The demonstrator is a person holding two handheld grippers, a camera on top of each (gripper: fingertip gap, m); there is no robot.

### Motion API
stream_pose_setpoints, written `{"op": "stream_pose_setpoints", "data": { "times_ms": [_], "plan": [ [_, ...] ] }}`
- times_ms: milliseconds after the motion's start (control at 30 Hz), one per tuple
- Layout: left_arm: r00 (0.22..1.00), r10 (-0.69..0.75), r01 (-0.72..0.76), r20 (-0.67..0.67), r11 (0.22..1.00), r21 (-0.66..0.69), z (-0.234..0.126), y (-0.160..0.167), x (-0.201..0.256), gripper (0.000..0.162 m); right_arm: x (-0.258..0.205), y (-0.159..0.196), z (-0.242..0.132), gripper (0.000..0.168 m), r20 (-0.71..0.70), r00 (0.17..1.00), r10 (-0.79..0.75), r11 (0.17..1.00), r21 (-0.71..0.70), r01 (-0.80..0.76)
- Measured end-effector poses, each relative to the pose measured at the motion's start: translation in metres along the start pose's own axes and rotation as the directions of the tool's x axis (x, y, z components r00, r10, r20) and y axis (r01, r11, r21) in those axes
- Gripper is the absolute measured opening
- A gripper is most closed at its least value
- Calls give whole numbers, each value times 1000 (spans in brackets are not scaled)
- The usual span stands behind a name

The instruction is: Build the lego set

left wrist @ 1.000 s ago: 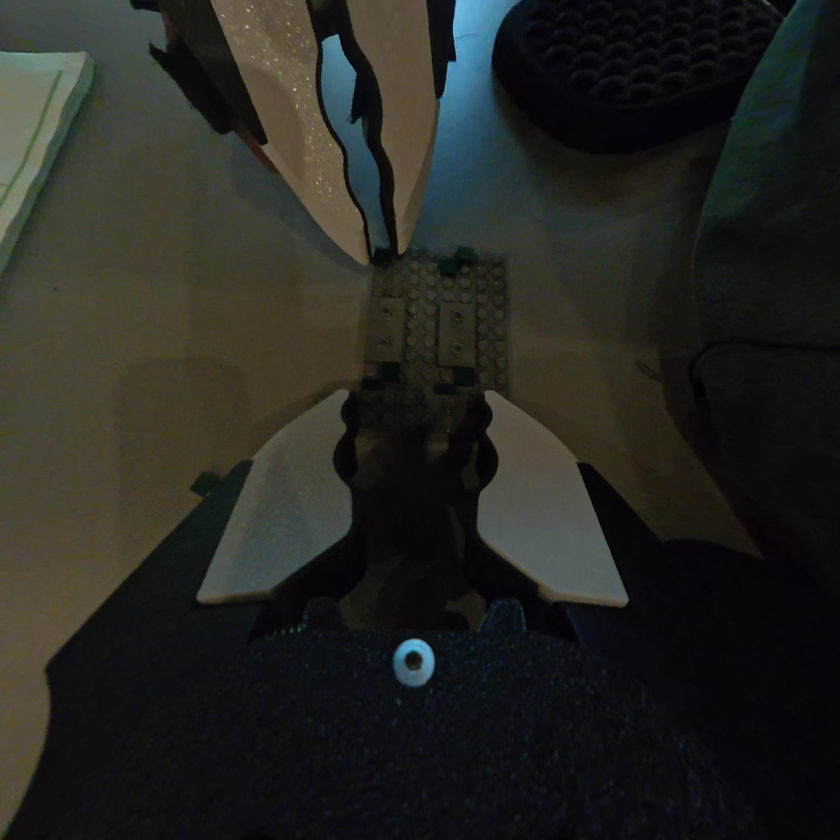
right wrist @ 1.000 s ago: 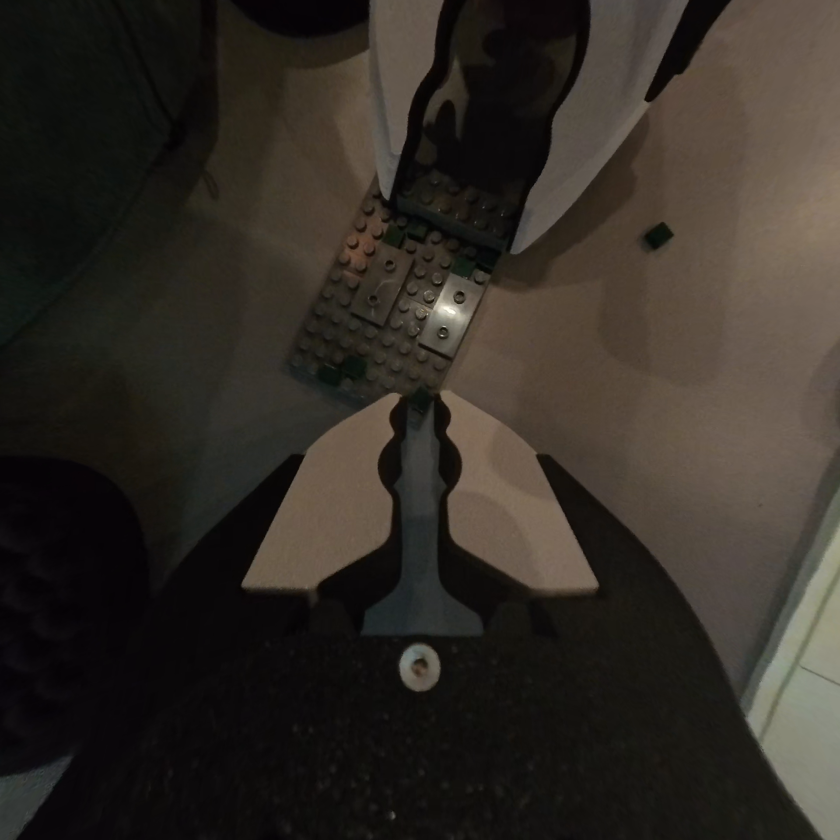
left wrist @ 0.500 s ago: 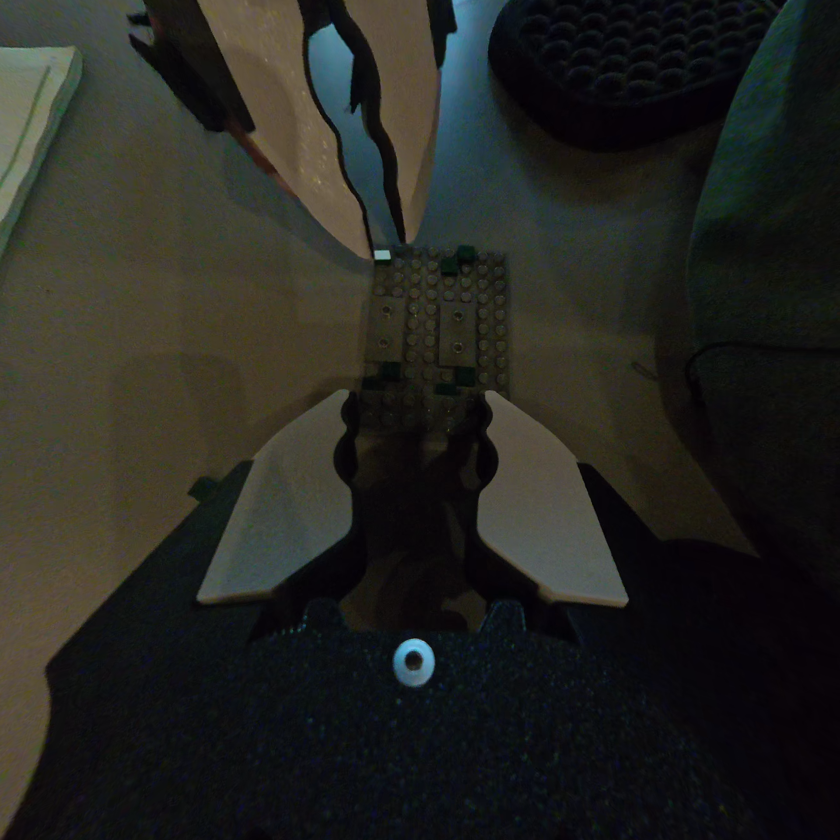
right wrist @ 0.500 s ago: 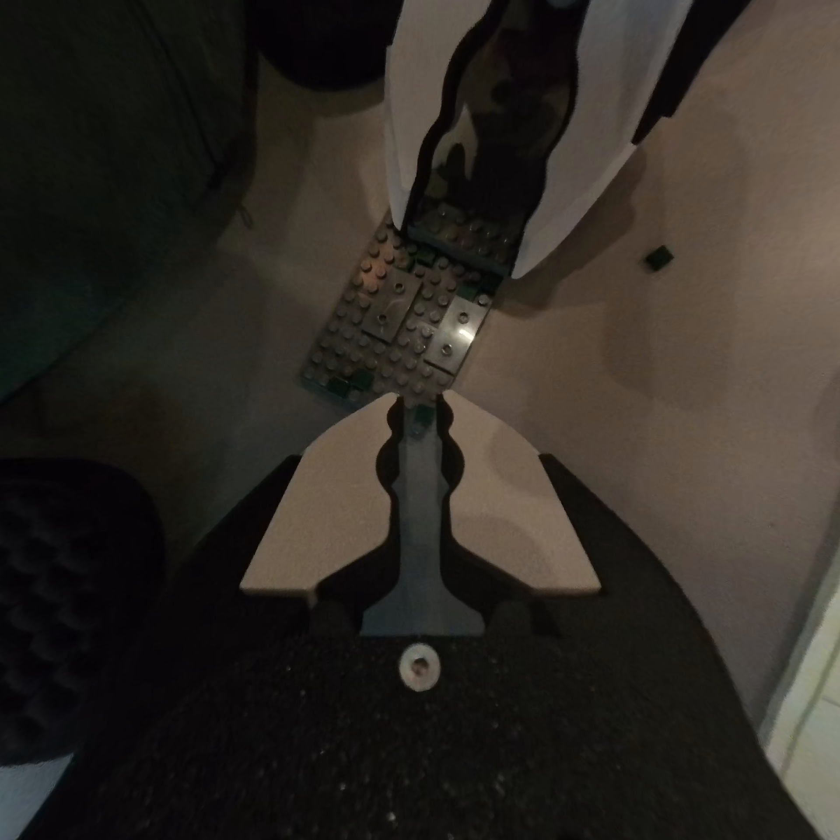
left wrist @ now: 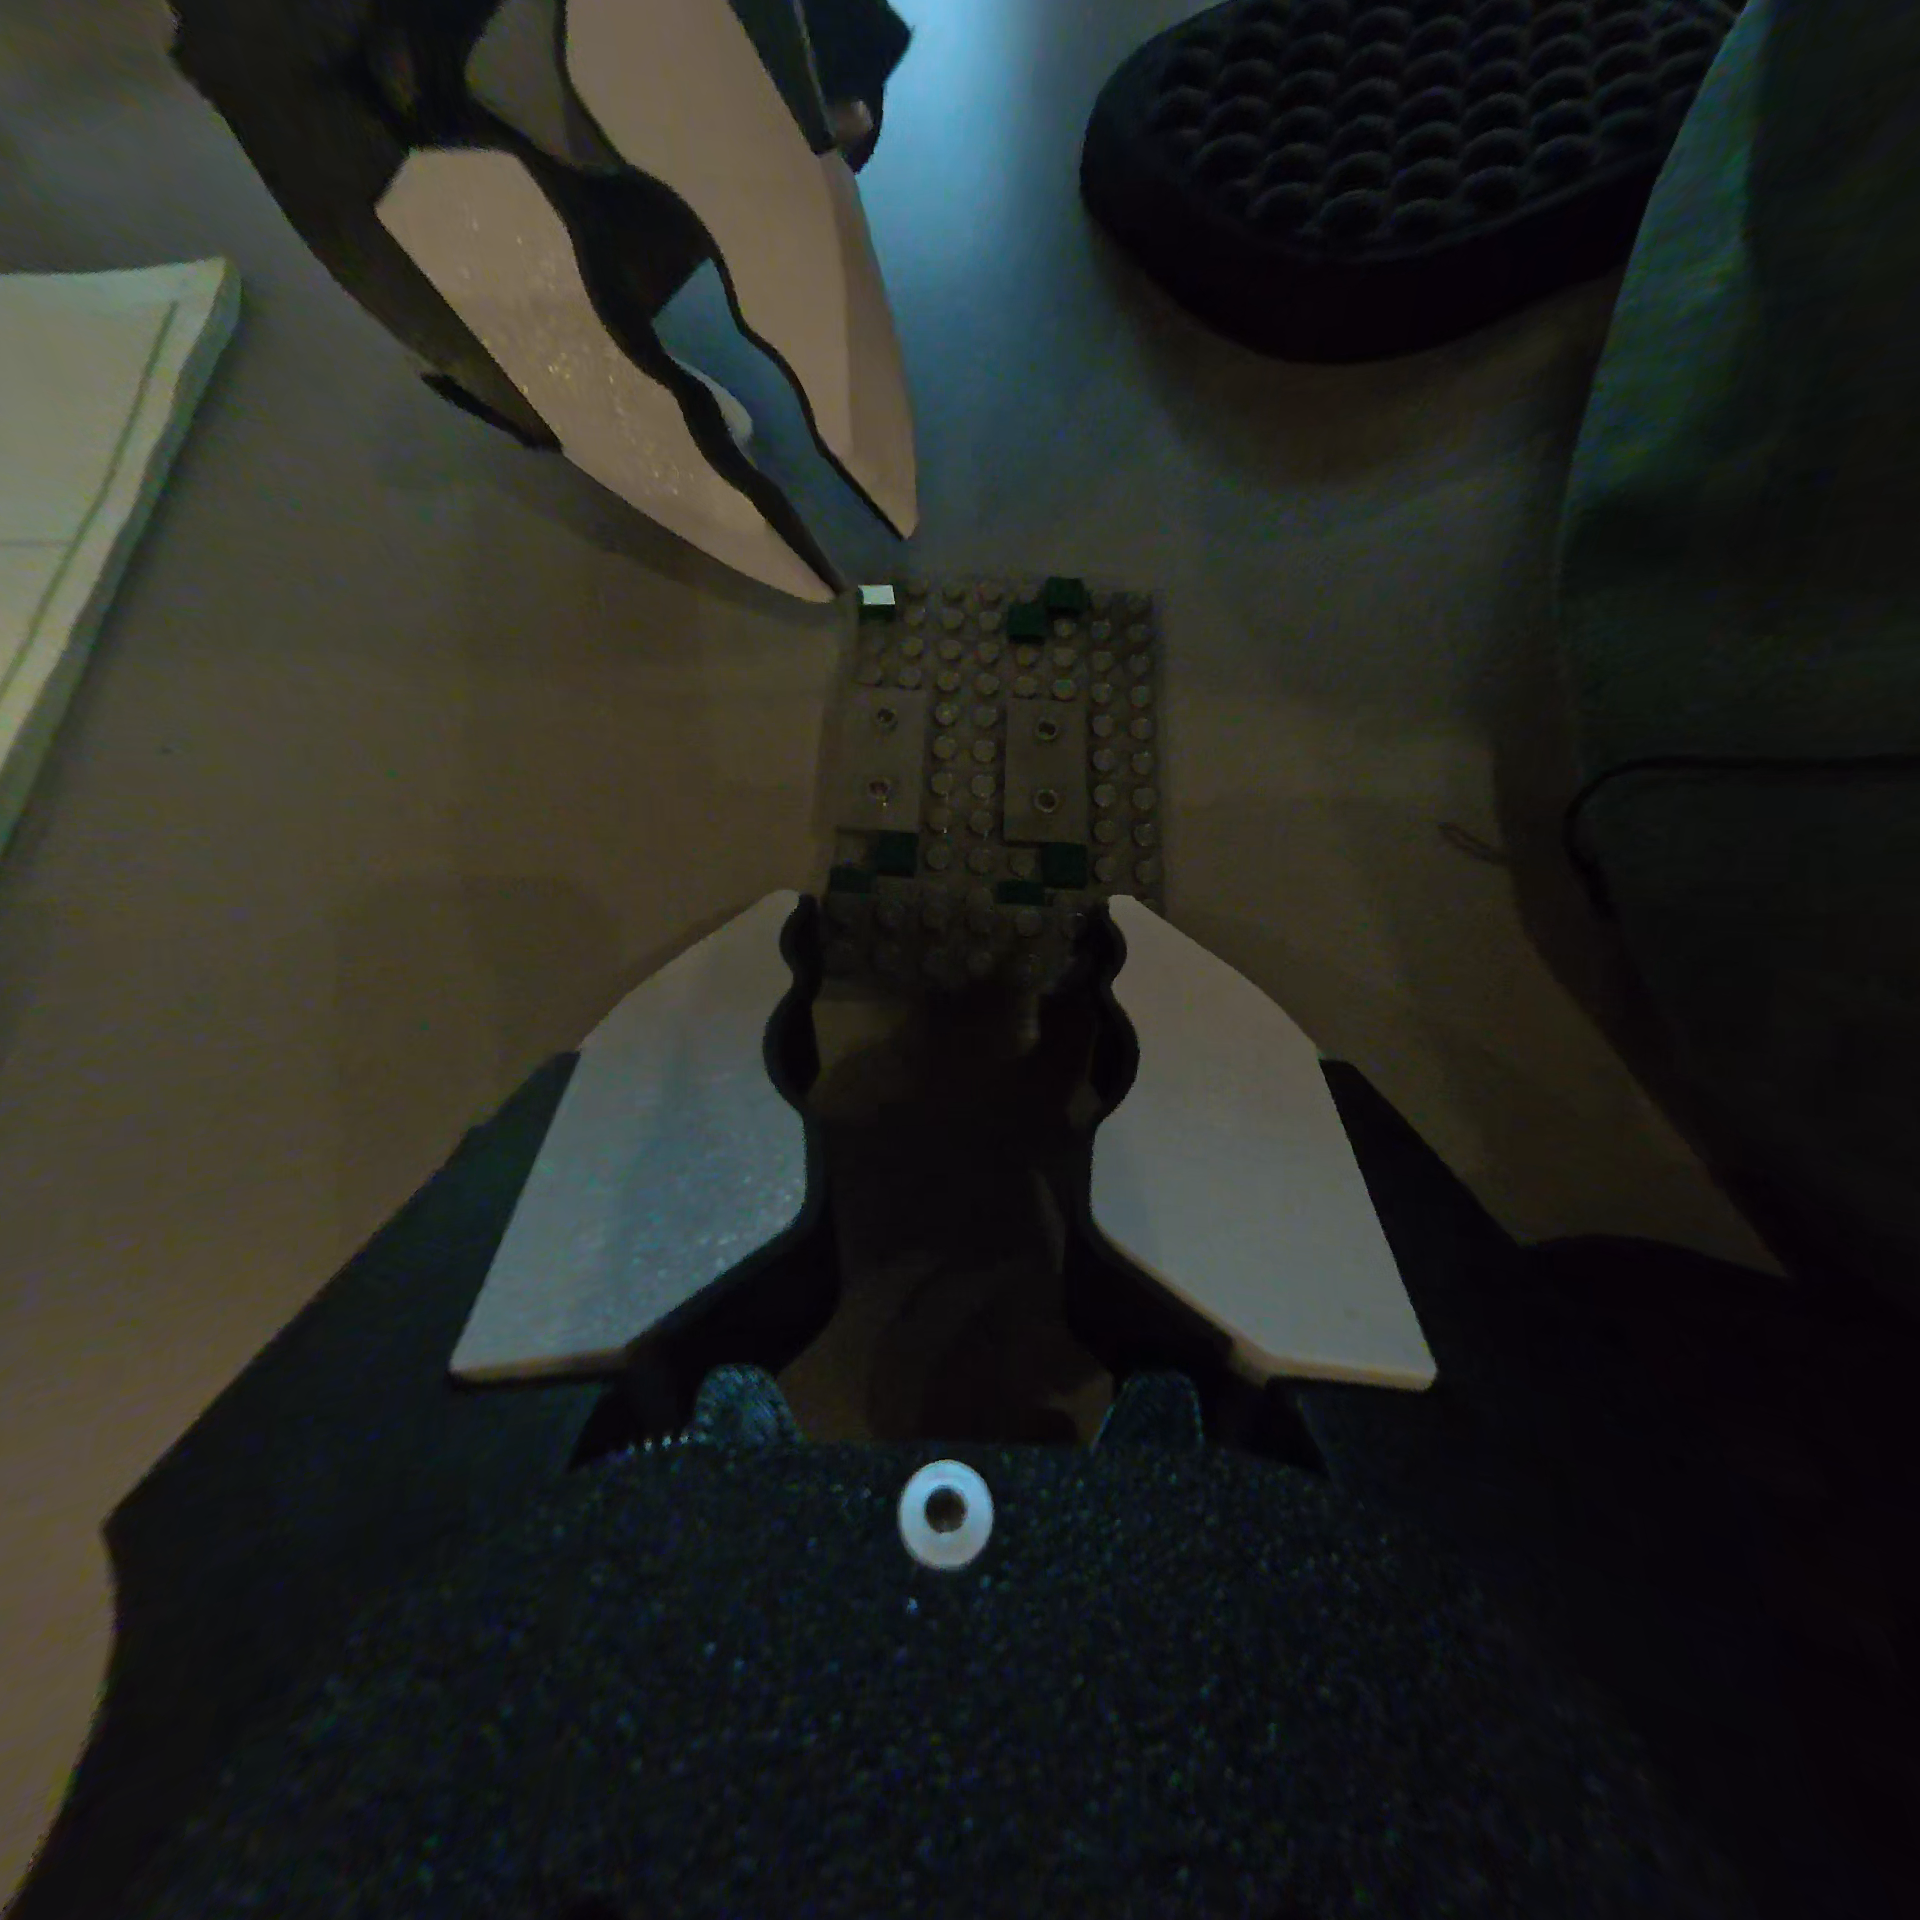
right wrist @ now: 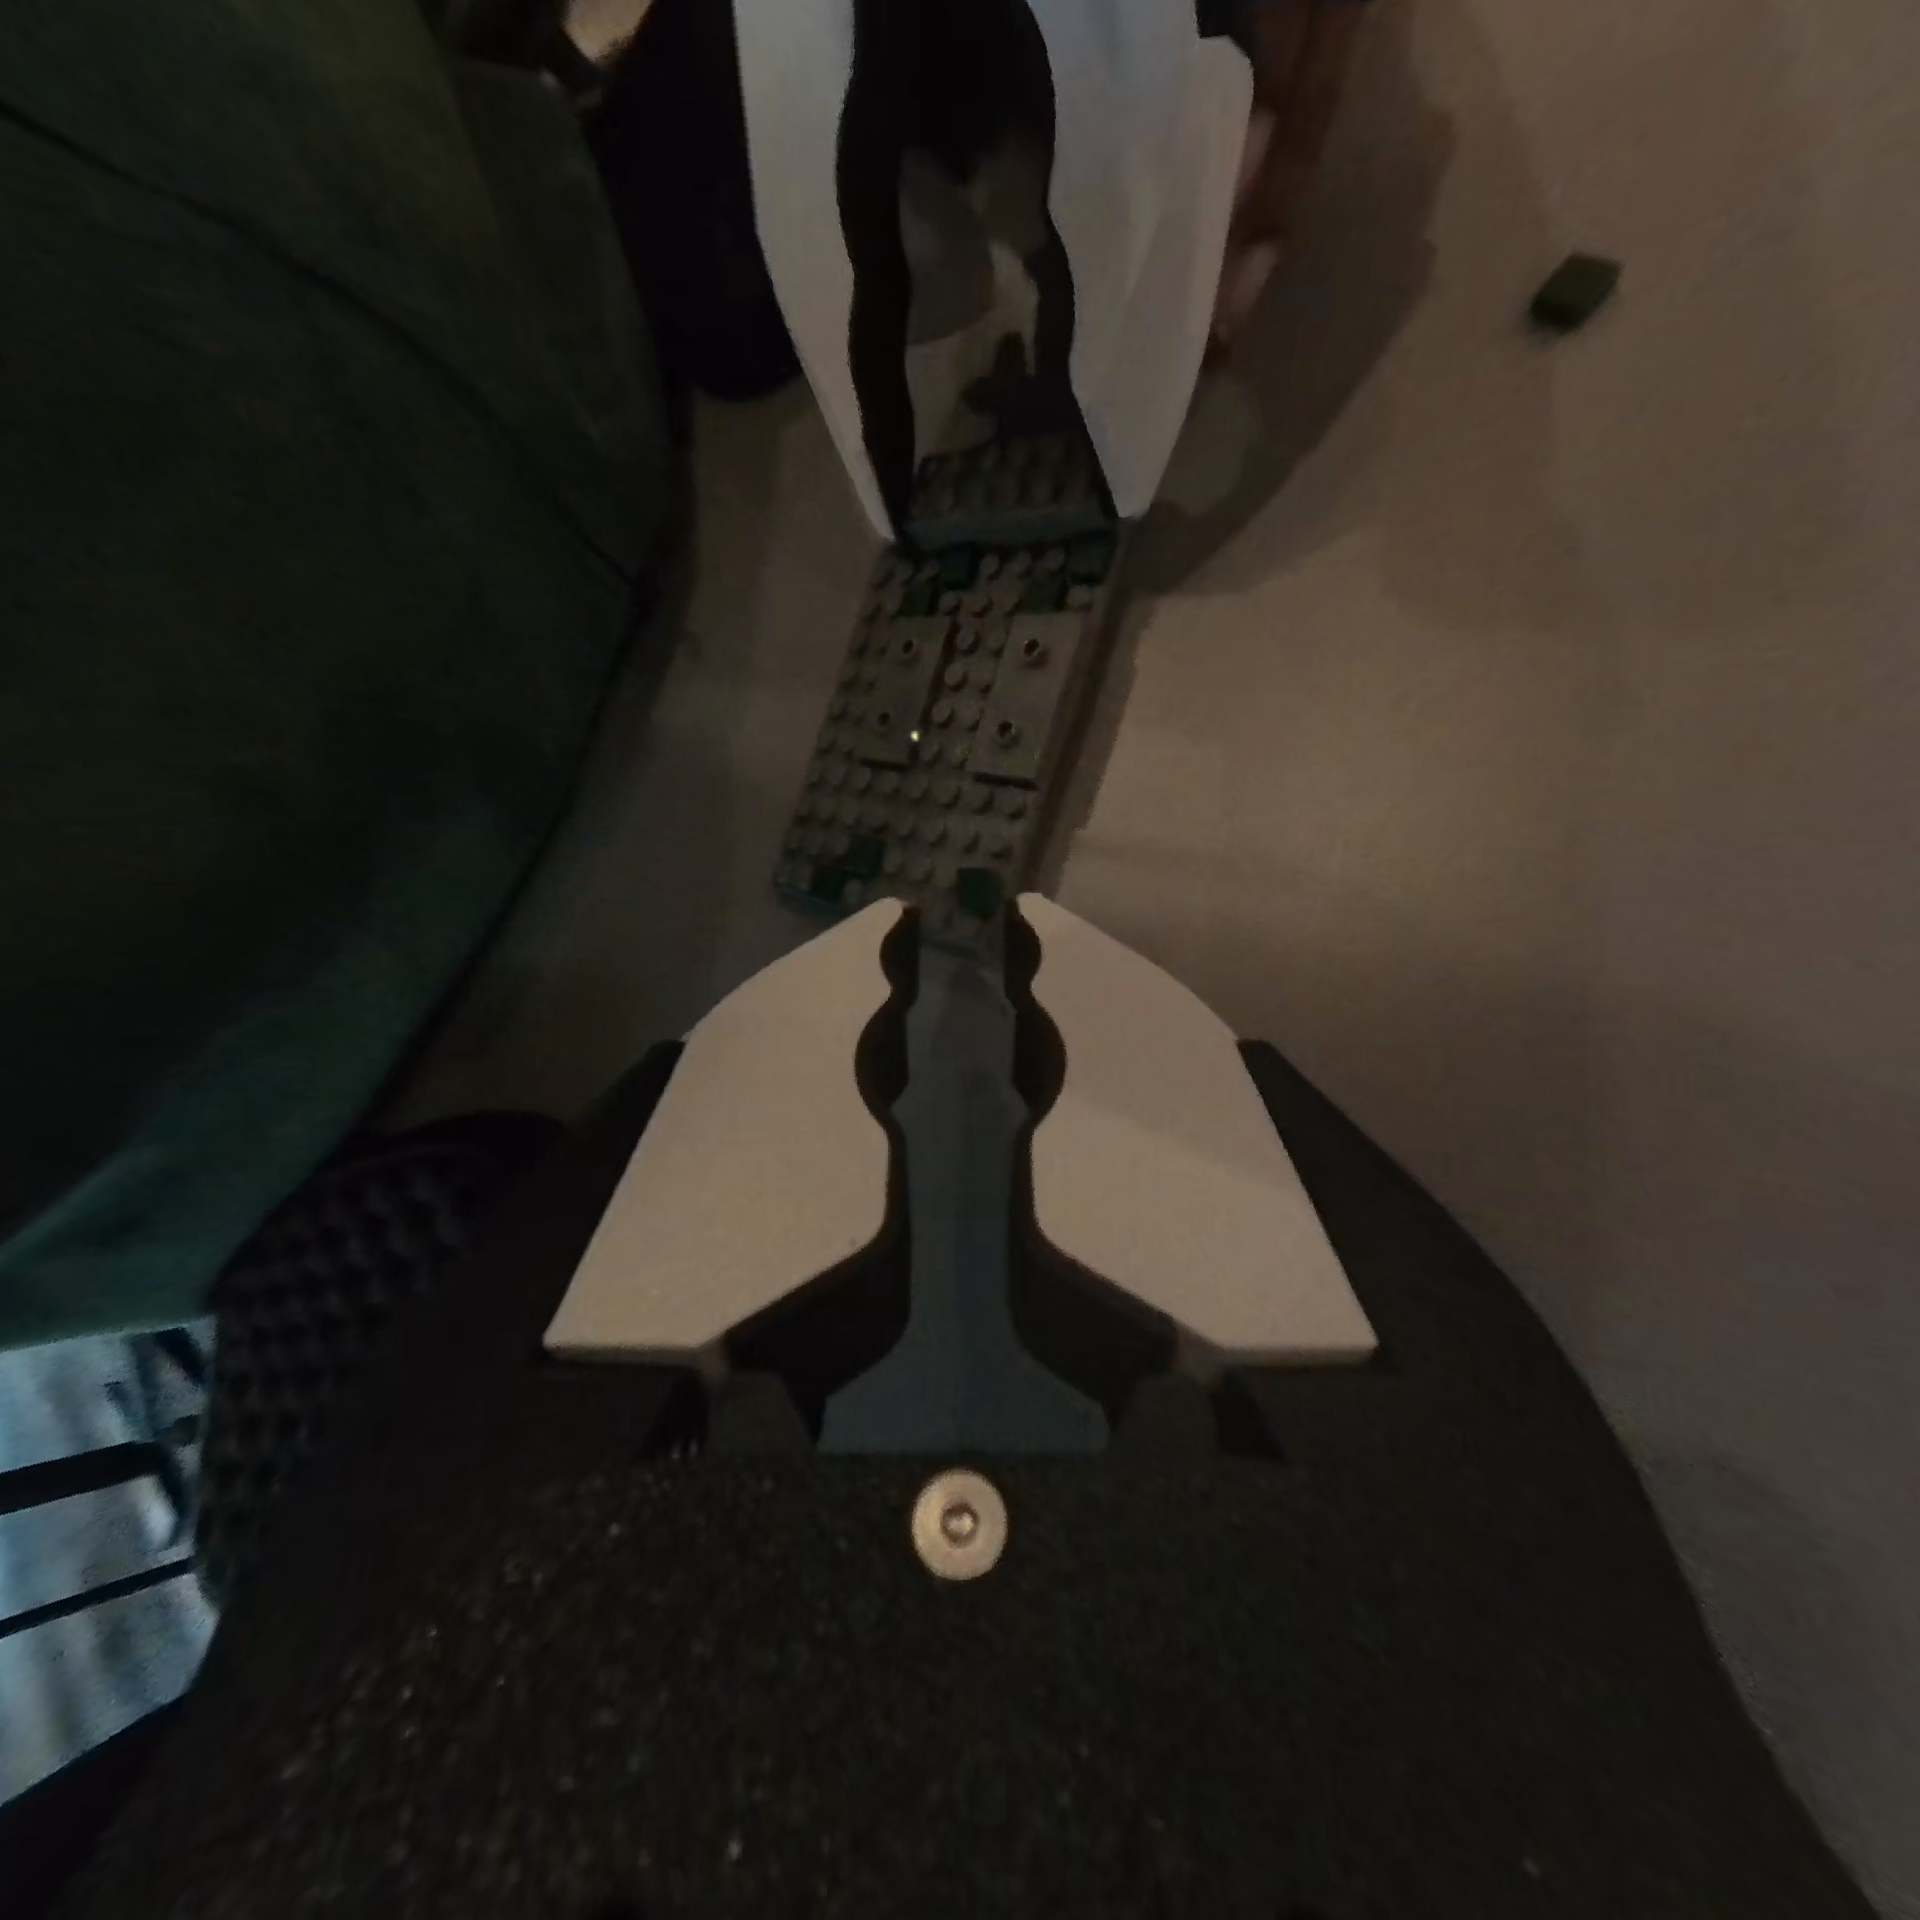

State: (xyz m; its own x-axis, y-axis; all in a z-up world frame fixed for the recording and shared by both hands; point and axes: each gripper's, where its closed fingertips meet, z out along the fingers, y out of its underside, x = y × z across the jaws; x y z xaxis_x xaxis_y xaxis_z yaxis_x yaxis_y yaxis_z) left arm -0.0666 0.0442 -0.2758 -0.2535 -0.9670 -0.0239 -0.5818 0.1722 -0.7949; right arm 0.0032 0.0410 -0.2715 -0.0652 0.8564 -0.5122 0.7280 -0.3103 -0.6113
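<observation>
baseplate (left wrist: 1003,748): grey studded lego plate lying flat on the pale table (left wrist: 364,831), between the two claws, one at each short end.
tiles on it: two smooth grey tiles (left wrist: 1044,764) sit side by side near the middle, a column of bare studs between them.
green bits: small dark green pieces (left wrist: 1060,597) cluster at the far end in the left wrist view; more sit at the near end, just ahead of the left claw's tips.
corner piece: one small pale-topped piece (left wrist: 876,596) sits on the far left corner of the plate, just beside the tip of the right claw.
left claw (left wrist: 951,914): clenched on the near end of the baseplate, one white finger against each long edge; the right wrist view shows the same grip from the other side (right wrist: 1003,520).
right claw (right wrist: 961,904): fingers slightly parted with nothing between them, so released; its tips hover at the plate's end, over a green piece (right wrist: 977,888). whether they touch the plate, i cannot tell.
loose piece: one dark green piece (right wrist: 1574,291) lies alone on the table, well apart from the plate.
surroundings: a black dimpled pad (left wrist: 1403,166) beyond the plate, a dark green cloth mass (right wrist: 260,623) to one side, a white booklet (left wrist: 83,436) at the table edge.
</observation>
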Motion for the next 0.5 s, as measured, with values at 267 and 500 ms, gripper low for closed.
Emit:
{"op": "stream_pose_setpoints", "data": {
  "times_ms": [267,500],
  "plan": [
    [998,54,-56,32,997,45,-5,-5,2,50,-4,-4,3,18,121,989,90,996,-13,-89],
    [997,60,-63,37,995,73,-8,-8,3,50,-3,-6,4,16,181,974,136,990,-67,-126]
  ]
}}
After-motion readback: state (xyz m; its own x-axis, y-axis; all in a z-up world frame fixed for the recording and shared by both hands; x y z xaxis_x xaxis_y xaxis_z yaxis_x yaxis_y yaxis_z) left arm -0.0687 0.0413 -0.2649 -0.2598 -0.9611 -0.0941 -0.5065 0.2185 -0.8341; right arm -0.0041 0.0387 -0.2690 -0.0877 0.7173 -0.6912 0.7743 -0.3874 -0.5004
